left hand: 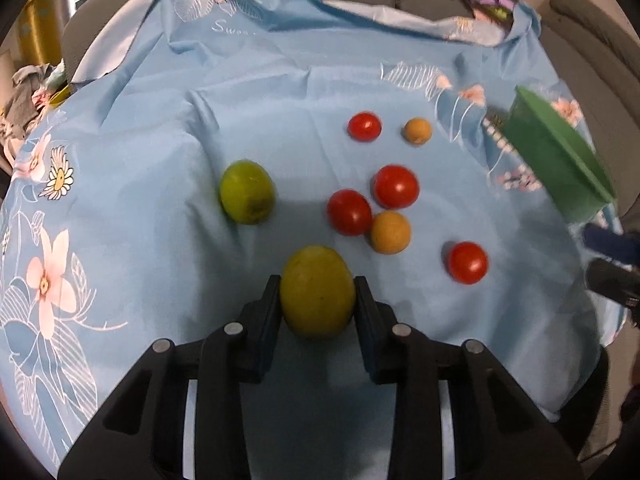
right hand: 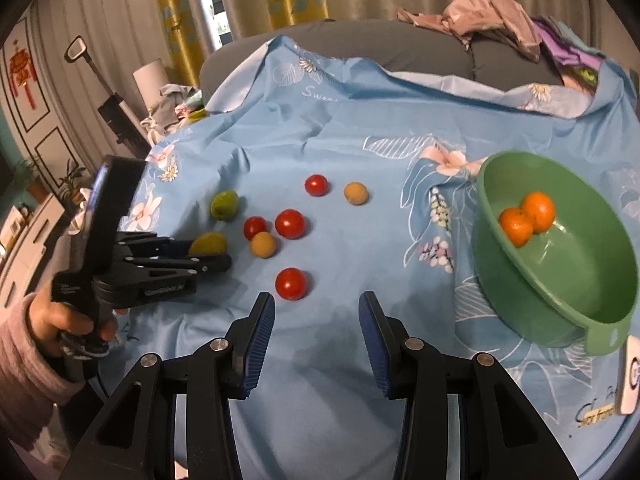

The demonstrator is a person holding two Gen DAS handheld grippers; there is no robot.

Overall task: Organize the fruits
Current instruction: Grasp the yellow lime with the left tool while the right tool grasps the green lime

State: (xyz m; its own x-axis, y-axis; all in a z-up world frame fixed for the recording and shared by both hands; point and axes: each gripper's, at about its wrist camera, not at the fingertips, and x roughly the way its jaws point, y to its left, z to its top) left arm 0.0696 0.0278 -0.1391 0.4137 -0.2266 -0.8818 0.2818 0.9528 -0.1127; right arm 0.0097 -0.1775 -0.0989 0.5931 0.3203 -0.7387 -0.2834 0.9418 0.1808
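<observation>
Between the left tongs (left hand: 316, 296) a yellow-green fruit (left hand: 317, 291) is clamped, long axis upright in view | right tongs (right hand: 317, 312) are held apart, empty | green bowl (right hand: 600, 304) is seen far right of the left tongs, nearer the right hand's side.

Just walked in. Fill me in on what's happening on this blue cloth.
A person is sorting fruit with two handheld grippers. The left gripper has its jaws against a yellow-green fruit that sits on the blue floral cloth. The right gripper hangs open and empty above the cloth. Two oranges lie in the green bowl; four red tomatoes, two tan fruits and another green fruit remain loose.
</observation>
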